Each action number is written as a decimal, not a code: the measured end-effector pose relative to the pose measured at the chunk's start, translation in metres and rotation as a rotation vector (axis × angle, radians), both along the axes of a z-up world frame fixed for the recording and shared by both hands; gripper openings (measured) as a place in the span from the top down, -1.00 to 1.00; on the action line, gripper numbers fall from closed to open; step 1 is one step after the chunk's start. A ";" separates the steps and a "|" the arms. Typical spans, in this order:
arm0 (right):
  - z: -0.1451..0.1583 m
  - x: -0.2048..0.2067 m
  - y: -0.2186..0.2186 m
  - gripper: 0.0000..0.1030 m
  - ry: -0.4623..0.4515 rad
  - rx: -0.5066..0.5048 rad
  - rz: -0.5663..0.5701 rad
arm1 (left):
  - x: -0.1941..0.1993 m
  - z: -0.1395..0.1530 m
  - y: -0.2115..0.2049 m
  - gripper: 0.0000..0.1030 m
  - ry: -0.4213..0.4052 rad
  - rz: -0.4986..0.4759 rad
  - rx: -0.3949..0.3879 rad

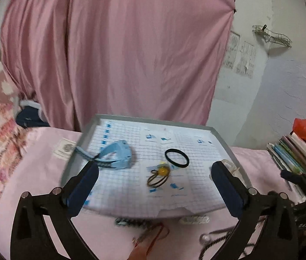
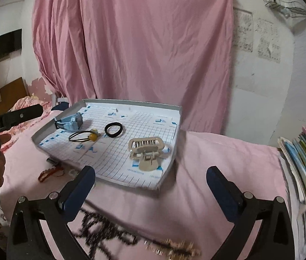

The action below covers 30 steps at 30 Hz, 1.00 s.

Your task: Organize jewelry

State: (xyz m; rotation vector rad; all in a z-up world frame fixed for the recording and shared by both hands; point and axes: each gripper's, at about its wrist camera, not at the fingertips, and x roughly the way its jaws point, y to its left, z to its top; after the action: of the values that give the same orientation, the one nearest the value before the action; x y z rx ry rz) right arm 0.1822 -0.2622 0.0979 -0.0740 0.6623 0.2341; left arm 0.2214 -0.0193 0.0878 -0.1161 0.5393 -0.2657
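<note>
A grey tray (image 1: 224, 143) (image 2: 170, 169) lined with gridded paper lies on the pink bedsheet. On it are a light blue watch (image 1: 116, 155) (image 2: 70, 122), a black hair band (image 1: 176, 157) (image 2: 114, 129), a wire hair tie with a yellow bead (image 1: 159, 175) (image 2: 85, 136) and a beige claw clip (image 2: 147, 151). My left gripper (image 1: 155, 182) stands open above the tray's near edge, with nothing between its fingers. My right gripper (image 2: 150, 184) is open and empty, just short of the tray's near right corner. Black beaded strands (image 2: 103, 234) and a gold chain (image 2: 174, 247) lie blurred below it.
A red-orange cord piece (image 1: 153, 236) (image 2: 49, 173) and a dark beaded strand (image 1: 217, 240) lie on the sheet in front of the tray. Stacked books (image 1: 293, 156) (image 2: 304, 173) stand at the right. A pink curtain (image 1: 120, 54) hangs behind. The left gripper's body (image 2: 12, 119) shows at far left.
</note>
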 end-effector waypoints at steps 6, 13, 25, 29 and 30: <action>0.004 -0.051 -0.001 -1.00 -0.092 0.040 0.020 | -0.050 -0.006 0.010 -0.98 -0.037 0.018 0.027; 0.000 -0.100 -0.008 -1.00 -0.137 0.046 0.008 | -0.099 -0.032 0.025 -0.98 0.001 -0.009 0.045; -0.040 -0.132 -0.018 -1.00 0.032 0.058 -0.043 | -0.124 -0.088 0.025 -0.98 0.209 -0.051 0.143; -0.052 -0.129 -0.013 -1.00 0.086 0.052 -0.027 | -0.118 -0.095 0.028 -0.98 0.265 -0.056 0.129; -0.053 -0.128 -0.012 -1.00 0.094 0.051 -0.025 | -0.118 -0.096 0.027 -0.98 0.268 -0.057 0.130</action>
State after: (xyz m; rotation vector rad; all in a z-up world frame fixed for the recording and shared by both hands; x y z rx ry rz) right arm 0.0544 -0.2741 0.0444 -0.0056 0.7504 0.2309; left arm 0.1036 0.0076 -0.0082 -0.0099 0.8249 -0.2722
